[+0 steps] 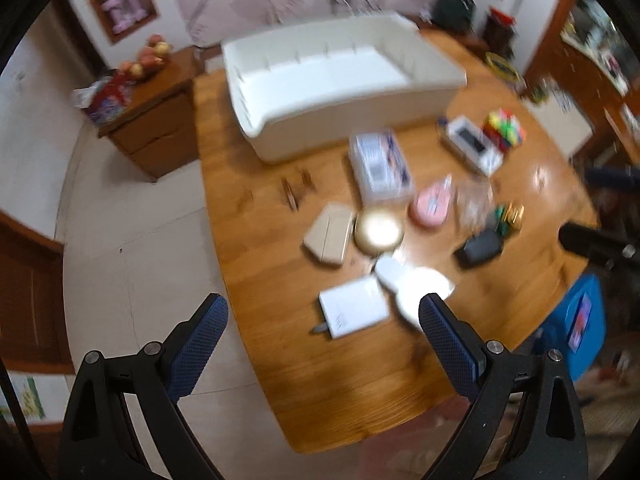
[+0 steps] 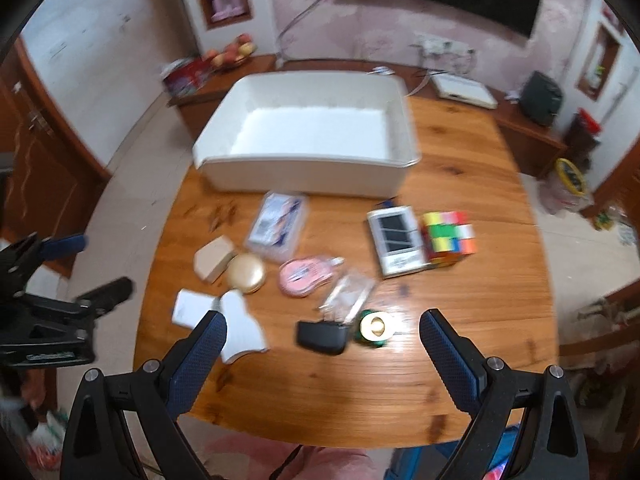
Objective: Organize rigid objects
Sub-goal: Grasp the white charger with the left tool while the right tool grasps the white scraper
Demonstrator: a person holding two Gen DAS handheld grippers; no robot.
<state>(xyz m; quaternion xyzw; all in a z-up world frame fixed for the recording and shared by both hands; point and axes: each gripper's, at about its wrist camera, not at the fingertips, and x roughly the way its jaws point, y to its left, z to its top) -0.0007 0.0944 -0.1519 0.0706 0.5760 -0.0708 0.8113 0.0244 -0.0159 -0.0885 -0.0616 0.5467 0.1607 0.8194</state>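
Observation:
A large white bin (image 2: 304,164) (image 1: 340,84) sits empty at the far side of the round wooden table (image 2: 480,360) (image 1: 288,380). Scattered in front of it are a clear plastic case (image 2: 278,226) (image 1: 380,166), a beige box (image 2: 212,260) (image 1: 330,238), a gold round tin (image 2: 246,273) (image 1: 378,232), a pink case (image 2: 306,276) (image 1: 430,204), a black pouch (image 2: 322,337) (image 1: 480,248), a white display device (image 2: 394,240) (image 1: 474,144) and a colourful cube (image 2: 448,238) (image 1: 504,130). My left gripper (image 1: 322,312) and right gripper (image 2: 322,326) hover open above the near edge, holding nothing.
A white card (image 2: 192,308) (image 1: 354,310) and a white curved piece (image 2: 240,328) (image 1: 416,284) lie near the front left. A gold-and-green tape roll (image 2: 374,327) sits by the pouch. A side cabinet with fruit (image 1: 150,60) stands beyond the table. A blue bag (image 1: 576,320) sits beside it.

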